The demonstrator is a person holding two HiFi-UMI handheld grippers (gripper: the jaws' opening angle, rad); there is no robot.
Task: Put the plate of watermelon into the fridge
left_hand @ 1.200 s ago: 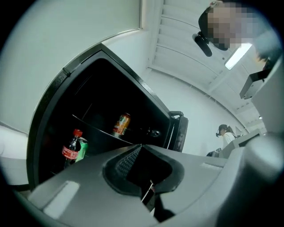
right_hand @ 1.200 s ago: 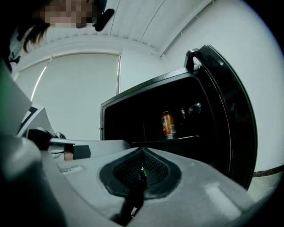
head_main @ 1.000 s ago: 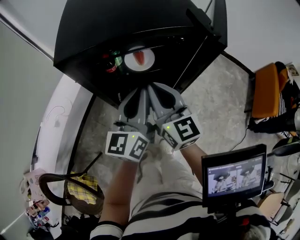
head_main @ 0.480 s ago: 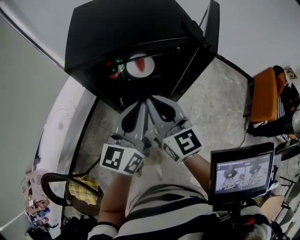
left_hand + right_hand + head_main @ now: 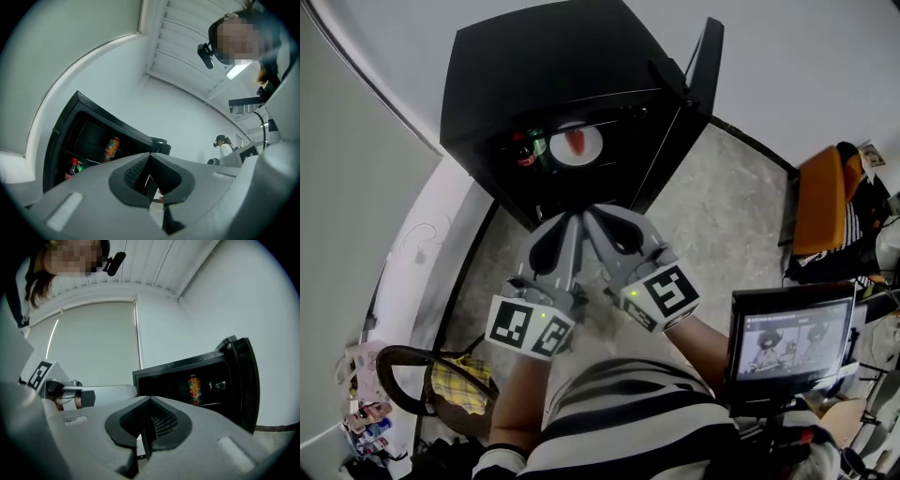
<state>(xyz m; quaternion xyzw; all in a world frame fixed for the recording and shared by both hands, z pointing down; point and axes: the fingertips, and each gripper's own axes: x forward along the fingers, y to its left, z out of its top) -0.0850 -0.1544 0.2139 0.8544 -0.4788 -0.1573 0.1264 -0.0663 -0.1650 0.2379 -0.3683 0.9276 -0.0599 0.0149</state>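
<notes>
Inside the fridge, plate is seated; placement judged done. Left gripper and right gripper both closed, empty — back clear of door before shutting.

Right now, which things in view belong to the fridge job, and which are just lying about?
Job: plate of watermelon, already on a shelf inside; fridge; open fridge door; left tongs and right tongs, both shut and empty.
Lying about: bottles; drink can; monitor; yellow checked cloth.
</notes>
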